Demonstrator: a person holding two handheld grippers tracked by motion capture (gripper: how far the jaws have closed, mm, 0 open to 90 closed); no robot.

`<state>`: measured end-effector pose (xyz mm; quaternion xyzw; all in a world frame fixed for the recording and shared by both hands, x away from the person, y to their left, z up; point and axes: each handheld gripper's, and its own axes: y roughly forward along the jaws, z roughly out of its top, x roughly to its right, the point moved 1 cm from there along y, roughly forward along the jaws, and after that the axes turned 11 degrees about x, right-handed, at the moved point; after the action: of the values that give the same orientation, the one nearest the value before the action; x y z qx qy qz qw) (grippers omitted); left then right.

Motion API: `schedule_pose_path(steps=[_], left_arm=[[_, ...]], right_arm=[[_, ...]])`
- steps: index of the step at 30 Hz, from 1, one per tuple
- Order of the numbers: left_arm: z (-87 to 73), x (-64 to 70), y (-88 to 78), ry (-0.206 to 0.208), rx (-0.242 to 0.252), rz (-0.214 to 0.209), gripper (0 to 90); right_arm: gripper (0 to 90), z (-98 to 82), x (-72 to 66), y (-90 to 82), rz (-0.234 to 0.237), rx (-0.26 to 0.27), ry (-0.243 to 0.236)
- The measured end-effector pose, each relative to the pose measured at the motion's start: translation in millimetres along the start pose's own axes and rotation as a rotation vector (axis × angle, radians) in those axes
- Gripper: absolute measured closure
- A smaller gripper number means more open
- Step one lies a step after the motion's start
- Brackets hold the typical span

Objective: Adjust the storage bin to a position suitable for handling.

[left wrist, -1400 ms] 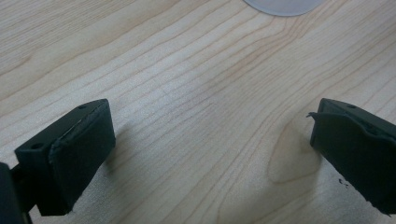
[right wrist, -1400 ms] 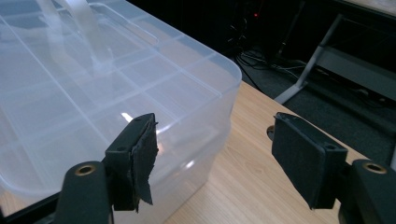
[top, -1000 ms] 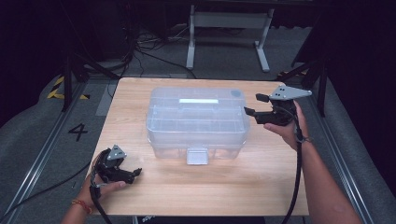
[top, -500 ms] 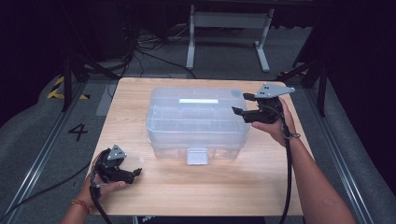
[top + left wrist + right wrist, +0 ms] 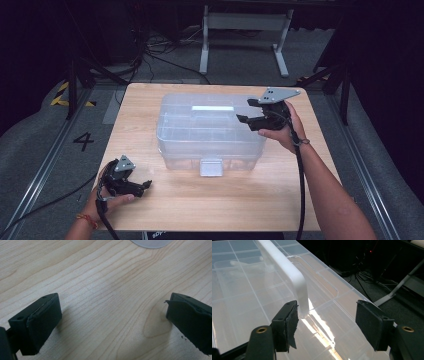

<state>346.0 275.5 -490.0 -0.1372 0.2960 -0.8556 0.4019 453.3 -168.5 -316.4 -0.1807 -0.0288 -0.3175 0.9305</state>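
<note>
The right tongs (image 5: 248,113) are held wide open with nothing gripped, poised over the right end of the clear plastic box (image 5: 210,131), beside its white handle (image 5: 287,267). The left tongs (image 5: 141,186), likewise spread and empty, are rested low on the pale wooden counter (image 5: 165,200), well apart from the box. Beyond the counter, dark floor and cables are seen.

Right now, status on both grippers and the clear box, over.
Right gripper open over the clear storage box, fingers beside its white handle, nothing held. Left gripper open, resting on the table. Nothing in the way.
</note>
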Motion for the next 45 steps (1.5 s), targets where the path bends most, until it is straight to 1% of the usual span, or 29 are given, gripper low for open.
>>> schedule_pose_path(steps=[4, 5, 7, 8, 12, 14, 15, 17, 18, 19, 21, 23, 24, 25, 27, 28, 29, 35, 39, 40, 42, 45], left_arm=[[-0.1, 0.1, 0.0, -0.001, 0.002, 0.001, 0.5], [-0.3, 0.6, -0.3, -0.007, -0.003, -0.003, 0.5], [-0.3, 0.5, -0.4, -0.005, -0.003, -0.003, 0.5], [-0.3, 0.5, -0.4, -0.005, -0.003, -0.003, 0.5], [-0.3, 0.5, -0.4, -0.006, -0.003, -0.002, 0.5], [-0.3, 0.5, -0.4, -0.006, -0.003, -0.002, 0.5], [-0.3, 0.5, -0.4, -0.006, -0.003, -0.002, 0.5], [-0.3, 0.5, -0.4, -0.005, -0.003, -0.002, 0.5], [-0.3, 0.5, -0.4, -0.005, -0.003, -0.002, 0.5], [-0.3, 0.5, -0.4, -0.005, -0.003, -0.002, 0.5], [-0.3, 0.5, -0.4, -0.005, -0.003, -0.002, 0.5], [-0.3, 0.5, -0.4, -0.006, -0.003, -0.002, 0.5], [-0.3, 0.5, -0.4, -0.005, -0.003, -0.002, 0.5], [-0.3, 0.5, -0.4, -0.005, -0.003, -0.002, 0.5], [-0.3, 0.4, -0.4, -0.005, -0.003, -0.002, 0.5], [-0.3, 0.4, -0.4, -0.005, -0.003, -0.002, 0.5], [-0.3, 0.4, -0.4, -0.005, -0.003, -0.003, 0.5], [-0.3, 0.4, -0.4, -0.005, -0.003, -0.002, 0.5], [-0.3, 0.5, -0.4, -0.006, -0.003, -0.002, 0.5], [-0.1, 0.0, -0.4, -0.001, -0.001, 0.0, 0.5], [-0.2, 0.2, -0.4, -0.007, -0.002, 0.001, 0.5], [-0.2, -0.1, -0.4, -0.005, 0.0, 0.006, 0.5]], right_arm=[[35.2, 2.5, -1.3, 3.0, 0.005, -0.012, -0.005], [35.4, 4.0, -2.0, 3.9, 0.01, -0.011, -0.011], [36.3, 5.9, -3.3, 5.4, 0.014, -0.01, -0.02], [36.9, 6.4, -4.8, 6.8, 0.014, -0.022, -0.032], [38.8, 7.4, -8.6, 11.3, 0.032, -0.038, -0.046], [42.9, 9.1, -9.8, 13.0, 0.04, -0.037, -0.049], [46.5, 10.2, -10.3, 13.9, 0.042, -0.038, -0.054], [50.8, 12.6, -12.0, 15.0, 0.038, -0.027, -0.077], [52.9, 13.5, -13.0, 15.5, 0.049, -0.023, -0.079], [53.7, 14.3, -13.9, 16.6, 0.062, -0.025, -0.084], [56.1, 15.0, -15.9, 19.2, 0.062, -0.037, -0.099], [58.6, 15.7, -16.6, 21.1, 0.075, -0.043, -0.097], [61.5, 16.6, -16.5, 21.8, 0.071, -0.043, -0.095], [63.7, 17.2, -16.2, 22.0, 0.077, -0.038, -0.089], [65.2, 18.4, -16.2, 22.1, 0.076, -0.032, -0.086], [68.9, 18.4, -16.7, 22.8, 0.088, -0.031, -0.082], [70.6, 18.2, -17.6, 24.2, 0.093, -0.037, -0.081], [73.5, 19.8, -19.1, 31.4, 0.089, -0.074, -0.086], [73.9, 20.3, -19.9, 31.3, 0.084, -0.077, -0.094], [74.0, 20.5, -19.9, 31.3, 0.084, -0.077, -0.096], [74.3, 21.9, -19.2, 31.5, 0.089, -0.086, -0.1], [74.3, 23.1, -18.5, 32.4, 0.093, -0.091, -0.097]])
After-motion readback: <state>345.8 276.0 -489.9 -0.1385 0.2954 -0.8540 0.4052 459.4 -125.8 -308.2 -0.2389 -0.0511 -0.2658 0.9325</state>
